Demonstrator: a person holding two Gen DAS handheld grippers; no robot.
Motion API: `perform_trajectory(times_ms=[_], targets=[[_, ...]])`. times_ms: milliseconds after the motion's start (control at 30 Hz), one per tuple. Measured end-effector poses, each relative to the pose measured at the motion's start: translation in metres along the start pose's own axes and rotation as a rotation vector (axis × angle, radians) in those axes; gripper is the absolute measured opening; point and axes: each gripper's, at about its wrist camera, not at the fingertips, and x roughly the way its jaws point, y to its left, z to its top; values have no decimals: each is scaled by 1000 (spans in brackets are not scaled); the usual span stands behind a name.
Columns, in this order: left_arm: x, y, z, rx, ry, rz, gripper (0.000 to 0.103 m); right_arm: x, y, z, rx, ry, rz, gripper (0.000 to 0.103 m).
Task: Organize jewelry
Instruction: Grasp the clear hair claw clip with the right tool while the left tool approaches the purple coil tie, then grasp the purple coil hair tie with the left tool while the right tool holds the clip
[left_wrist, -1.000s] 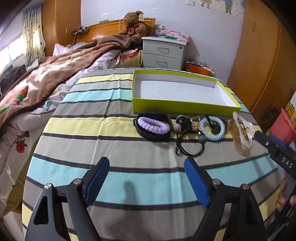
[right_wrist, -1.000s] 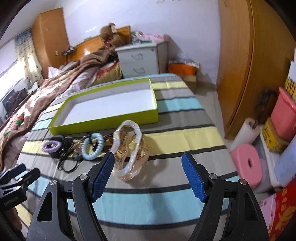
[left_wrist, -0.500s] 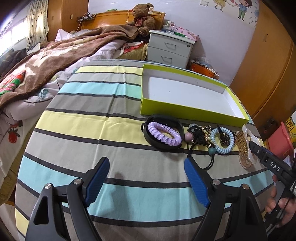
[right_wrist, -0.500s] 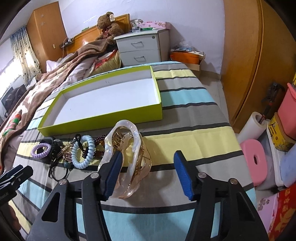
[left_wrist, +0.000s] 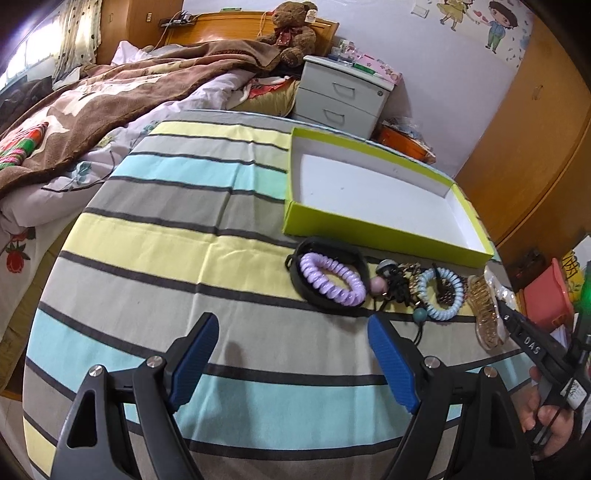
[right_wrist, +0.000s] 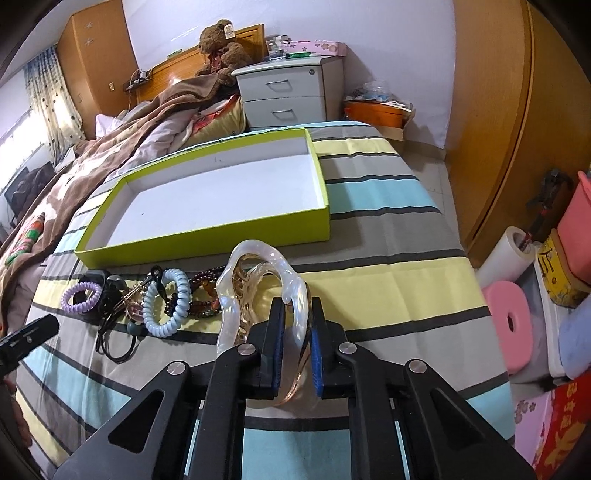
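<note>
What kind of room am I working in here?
Most likely a child's bedroom: an unmade bed with a teddy bear on its headboard, a white nightstand beside it, and cartoon wall stickers. The striped work surface stands alongside the bed.

Soft daylight enters through the curtained window (left_wrist: 44, 55) at far left, which is blown out to white. Shadows on the striped cloth (left_wrist: 184, 258) are faint. Both fisheye views bend strongly and darken at the corners; focus is sharp throughout.
</note>
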Motion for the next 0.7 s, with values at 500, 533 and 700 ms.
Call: perform_trajectory(times_ms=[500,533,700], targets=[[22,-6,22,-66,40,25,69,-16,-12,-5,19,-42,2,13],[24,-5,22,-75,41,26,69,-16,-12,-5,20,-44,4,13],[29,-8,21,-66,53,73,58,-16,-13,-6,24,-44,8,13]])
